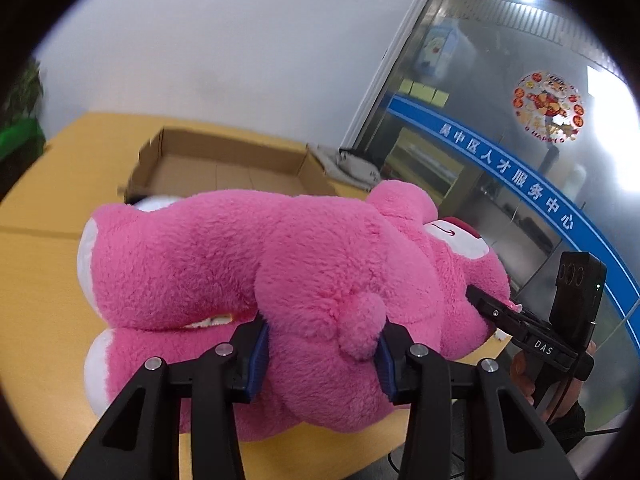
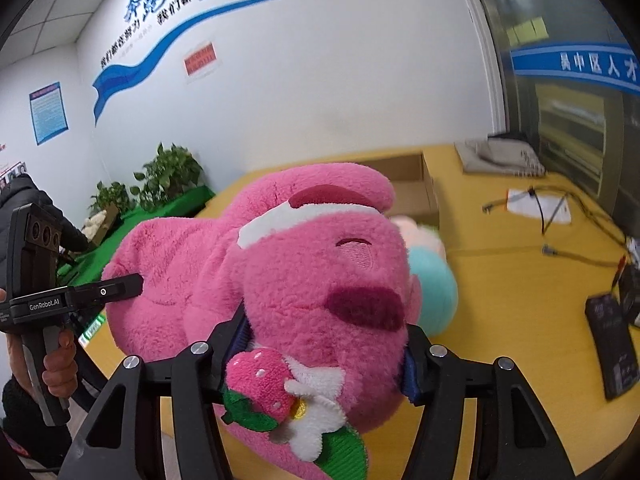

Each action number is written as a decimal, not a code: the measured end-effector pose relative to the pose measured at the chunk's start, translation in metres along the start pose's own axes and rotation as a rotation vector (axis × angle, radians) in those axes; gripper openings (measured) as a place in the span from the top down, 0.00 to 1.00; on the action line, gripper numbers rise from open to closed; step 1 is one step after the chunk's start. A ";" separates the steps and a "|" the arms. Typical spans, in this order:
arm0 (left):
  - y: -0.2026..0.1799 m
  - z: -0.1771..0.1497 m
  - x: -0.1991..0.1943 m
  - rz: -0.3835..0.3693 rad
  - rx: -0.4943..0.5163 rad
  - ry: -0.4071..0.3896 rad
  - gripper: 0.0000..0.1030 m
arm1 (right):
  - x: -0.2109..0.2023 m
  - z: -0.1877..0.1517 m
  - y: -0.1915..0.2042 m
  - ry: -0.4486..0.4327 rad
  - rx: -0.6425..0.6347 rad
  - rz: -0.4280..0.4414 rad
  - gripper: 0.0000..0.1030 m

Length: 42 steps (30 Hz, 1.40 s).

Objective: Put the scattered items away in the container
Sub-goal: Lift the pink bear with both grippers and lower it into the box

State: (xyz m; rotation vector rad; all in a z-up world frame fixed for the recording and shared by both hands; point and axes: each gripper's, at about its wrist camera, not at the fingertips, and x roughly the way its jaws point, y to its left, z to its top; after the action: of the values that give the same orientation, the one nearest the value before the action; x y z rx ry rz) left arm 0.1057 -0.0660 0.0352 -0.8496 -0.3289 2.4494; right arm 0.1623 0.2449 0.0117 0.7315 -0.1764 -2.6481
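Both hand-held grippers, left (image 1: pixel 320 354) and right (image 2: pixel 326 350), pinch my pink plush bear (image 1: pixel 280 264); cardboard box (image 1: pixel 224 168) lies straight ahead, bear's length crosswise.

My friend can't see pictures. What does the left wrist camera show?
The left gripper squeezes the back end of a big pink plush bear, and the right gripper holds its head end. An open cardboard box waits behind on the yellow table.
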 end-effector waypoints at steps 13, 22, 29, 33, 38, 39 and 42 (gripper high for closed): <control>0.020 0.194 0.035 0.024 0.154 -0.125 0.58 | 0.047 0.167 -0.003 -0.204 -0.052 0.009 0.37; 0.070 0.304 0.146 0.049 0.159 -0.061 0.58 | 0.154 0.267 -0.049 -0.229 -0.021 -0.036 0.37; 0.144 0.331 0.284 0.076 0.068 0.109 0.58 | 0.292 0.291 -0.117 -0.093 0.083 -0.067 0.37; 0.191 0.312 0.371 0.102 -0.004 0.254 0.60 | 0.374 0.270 -0.159 0.048 0.160 -0.100 0.37; 0.236 0.263 0.461 0.099 -0.109 0.456 0.62 | 0.440 0.225 -0.197 0.239 0.232 -0.160 0.37; 0.235 0.262 0.463 0.081 -0.088 0.457 0.62 | 0.448 0.216 -0.199 0.269 0.217 -0.187 0.37; 0.233 0.267 0.461 0.095 -0.070 0.455 0.61 | 0.454 0.210 -0.206 0.295 0.238 -0.209 0.36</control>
State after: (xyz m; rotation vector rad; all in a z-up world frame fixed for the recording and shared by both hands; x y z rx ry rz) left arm -0.4625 -0.0222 -0.0808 -1.4434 -0.2096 2.2512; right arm -0.3730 0.2578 -0.0660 1.2707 -0.3544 -2.6975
